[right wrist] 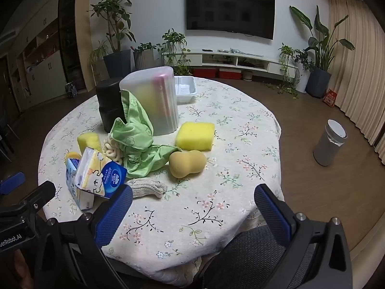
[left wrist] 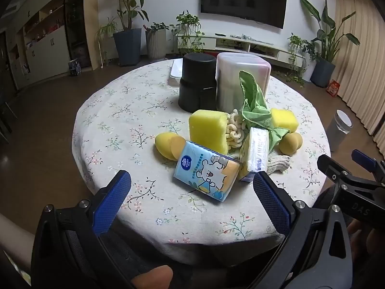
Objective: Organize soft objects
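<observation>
Soft things lie in a heap on the round floral table (left wrist: 115, 110). A blue tissue pack (left wrist: 207, 174) lies nearest my left gripper (left wrist: 190, 180), which is open and empty just short of it. A second tissue pack (right wrist: 96, 173) leans beside it. There are two yellow sponges (left wrist: 208, 130) (right wrist: 195, 136), a green cloth (right wrist: 137, 144), peanut-shaped sponges (right wrist: 187, 163) (left wrist: 168, 144), a knitted cloth (right wrist: 149, 187) and a looped cream piece (left wrist: 234, 130). My right gripper (right wrist: 192, 197) is open and empty above the table's near edge (right wrist: 192, 216).
A black canister (left wrist: 198, 82) and a translucent lidded box (left wrist: 240, 82) stand behind the heap, with a white tray (right wrist: 185, 89) further back. A grey bin (right wrist: 330, 142) stands on the floor to the right. Potted plants and a TV unit line the far wall.
</observation>
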A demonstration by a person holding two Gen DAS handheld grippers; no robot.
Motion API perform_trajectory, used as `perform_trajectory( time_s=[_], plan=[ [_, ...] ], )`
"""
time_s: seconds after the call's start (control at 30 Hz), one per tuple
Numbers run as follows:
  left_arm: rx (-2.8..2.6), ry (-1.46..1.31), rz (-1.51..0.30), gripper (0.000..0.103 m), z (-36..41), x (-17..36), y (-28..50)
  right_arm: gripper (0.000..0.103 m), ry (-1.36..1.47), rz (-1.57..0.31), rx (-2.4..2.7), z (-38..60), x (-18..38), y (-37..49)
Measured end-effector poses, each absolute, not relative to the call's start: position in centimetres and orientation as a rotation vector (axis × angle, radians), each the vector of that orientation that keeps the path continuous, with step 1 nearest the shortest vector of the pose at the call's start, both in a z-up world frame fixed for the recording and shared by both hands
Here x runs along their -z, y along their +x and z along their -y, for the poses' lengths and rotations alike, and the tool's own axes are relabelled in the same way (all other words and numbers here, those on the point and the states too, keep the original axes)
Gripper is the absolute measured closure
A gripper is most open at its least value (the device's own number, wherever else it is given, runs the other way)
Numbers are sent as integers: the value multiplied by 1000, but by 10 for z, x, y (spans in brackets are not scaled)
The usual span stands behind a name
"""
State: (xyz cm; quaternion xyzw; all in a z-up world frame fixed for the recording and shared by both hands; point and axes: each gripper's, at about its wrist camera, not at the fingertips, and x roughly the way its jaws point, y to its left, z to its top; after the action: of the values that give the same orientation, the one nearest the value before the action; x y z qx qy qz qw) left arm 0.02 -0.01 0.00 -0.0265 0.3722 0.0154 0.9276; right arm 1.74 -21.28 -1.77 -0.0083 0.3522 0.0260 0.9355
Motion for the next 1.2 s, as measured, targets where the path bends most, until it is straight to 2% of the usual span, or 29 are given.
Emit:
perform_trajectory(
  time_s=[1.2],
  plan=[
    [-38,-55,-764,0,-2,4,1,0,-22,-721,-46,216,19,19]
  ],
)
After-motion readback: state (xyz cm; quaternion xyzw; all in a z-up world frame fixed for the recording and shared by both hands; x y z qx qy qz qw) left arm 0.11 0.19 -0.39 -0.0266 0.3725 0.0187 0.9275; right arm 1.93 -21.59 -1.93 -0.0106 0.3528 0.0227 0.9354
